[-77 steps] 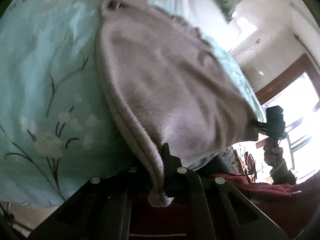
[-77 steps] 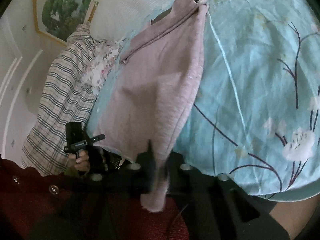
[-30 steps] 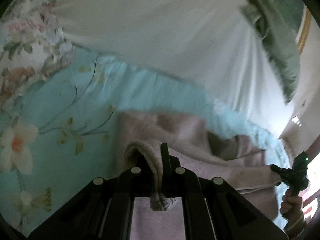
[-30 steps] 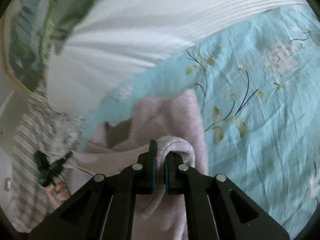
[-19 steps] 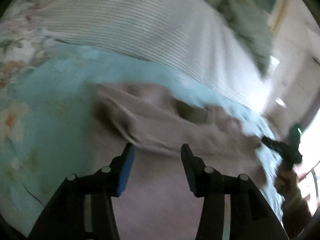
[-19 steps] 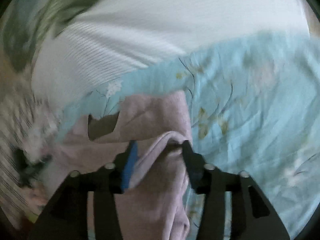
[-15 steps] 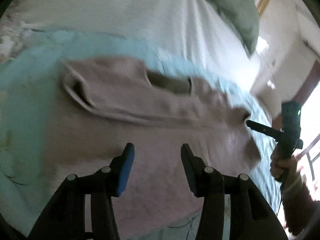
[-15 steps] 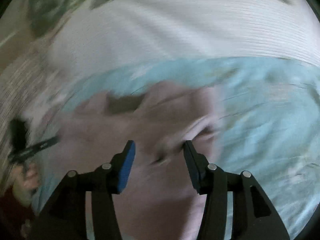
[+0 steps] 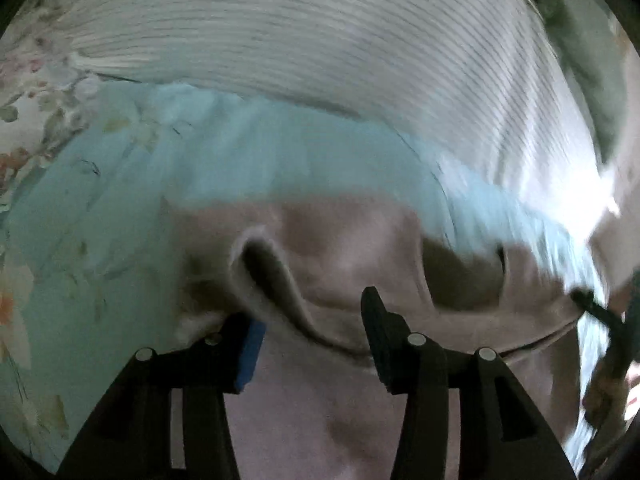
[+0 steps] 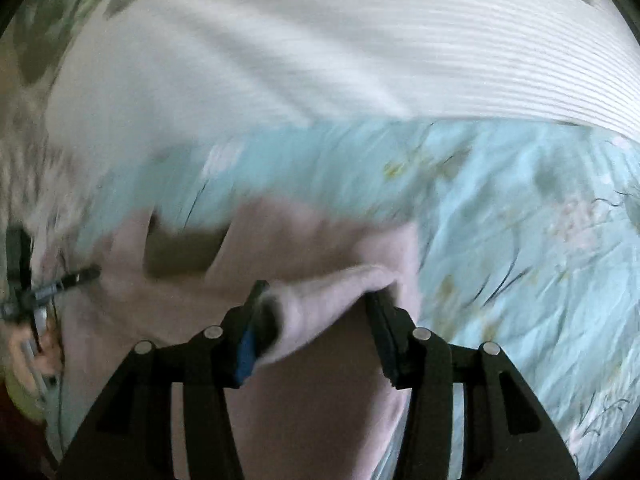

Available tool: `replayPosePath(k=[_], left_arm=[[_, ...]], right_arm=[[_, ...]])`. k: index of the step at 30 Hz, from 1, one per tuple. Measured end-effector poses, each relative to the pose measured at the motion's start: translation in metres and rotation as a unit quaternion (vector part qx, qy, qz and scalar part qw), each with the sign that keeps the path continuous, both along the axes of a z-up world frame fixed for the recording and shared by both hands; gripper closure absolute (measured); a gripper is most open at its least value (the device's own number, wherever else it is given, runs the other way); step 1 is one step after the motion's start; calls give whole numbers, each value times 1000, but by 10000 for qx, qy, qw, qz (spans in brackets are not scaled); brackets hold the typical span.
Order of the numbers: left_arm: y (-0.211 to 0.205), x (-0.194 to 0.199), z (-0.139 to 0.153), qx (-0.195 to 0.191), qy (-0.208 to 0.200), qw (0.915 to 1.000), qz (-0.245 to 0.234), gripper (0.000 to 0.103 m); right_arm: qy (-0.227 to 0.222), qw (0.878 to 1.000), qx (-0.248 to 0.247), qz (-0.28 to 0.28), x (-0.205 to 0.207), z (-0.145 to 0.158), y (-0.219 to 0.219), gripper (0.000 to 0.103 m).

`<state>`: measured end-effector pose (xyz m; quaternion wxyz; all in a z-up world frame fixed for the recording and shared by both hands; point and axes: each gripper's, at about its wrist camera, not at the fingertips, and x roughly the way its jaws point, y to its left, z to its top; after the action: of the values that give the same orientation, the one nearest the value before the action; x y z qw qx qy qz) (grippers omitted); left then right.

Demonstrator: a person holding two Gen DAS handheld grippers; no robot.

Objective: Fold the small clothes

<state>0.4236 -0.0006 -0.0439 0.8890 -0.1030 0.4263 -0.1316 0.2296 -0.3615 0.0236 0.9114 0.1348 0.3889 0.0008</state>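
Observation:
A mauve fleece garment lies folded on a light blue floral bedsheet, its top edge doubled over near the pillow. My left gripper stands open just over the garment's left corner. A loose fold curves between its fingers, and the pads do not press on it. In the right wrist view the same garment fills the lower middle. My right gripper is open, and a raised flap of cloth rests slack between its fingers. The picture is blurred by motion.
A white striped pillow lies just beyond the garment. A floral cushion sits at the far left. The blue sheet spreads to the right of the garment. A hand holds the other gripper at the left edge.
Both grippers were shut on the garment's lifted edge a second ago. They have opened and let the cloth drop, and the garment now lies doubled over on the sheet.

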Motion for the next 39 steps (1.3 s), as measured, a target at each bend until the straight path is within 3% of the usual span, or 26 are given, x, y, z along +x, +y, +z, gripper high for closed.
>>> replayPosePath(k=[3,5,8,12,19,21,26,31,36,39], left_arm=[[19,7,11,-233,-154,9986,453,43],[36,6,19,-494,-298,9956,739,32],[58,-2,25,-643,-419,9910,1099,30],[70,-47,30,-831,-452,9909,959,30],[66,-178,14,-1585,-414,9851,528,28],[67,-208,10,-1717,-442,9826,557,18],[69,-273,-14,-1908,-190,9781,806,16],[68,-276,-45,-2382,363,9671,821,16],[69,-253,-57,-2742,440,9541,1123,16],[73,-230,-65,-2768,434,9493,1429,16]], right_arm=[[-276,9974,65,-661,-1,10,-18,51],[-534,9938,347,-911,-8,18,-29,43],[-672,9871,759,-1239,-20,24,-48,42],[-600,9901,916,-877,-37,25,-29,42],[-278,9931,1142,7,-87,1,36,42],[-235,9915,1272,162,-105,-6,53,42],[-241,9896,1403,187,-141,-24,74,42],[-241,9872,1568,167,-168,-26,86,42],[-266,9863,1611,241,-183,-22,94,42],[-311,9862,1607,251,-186,-19,96,42]])
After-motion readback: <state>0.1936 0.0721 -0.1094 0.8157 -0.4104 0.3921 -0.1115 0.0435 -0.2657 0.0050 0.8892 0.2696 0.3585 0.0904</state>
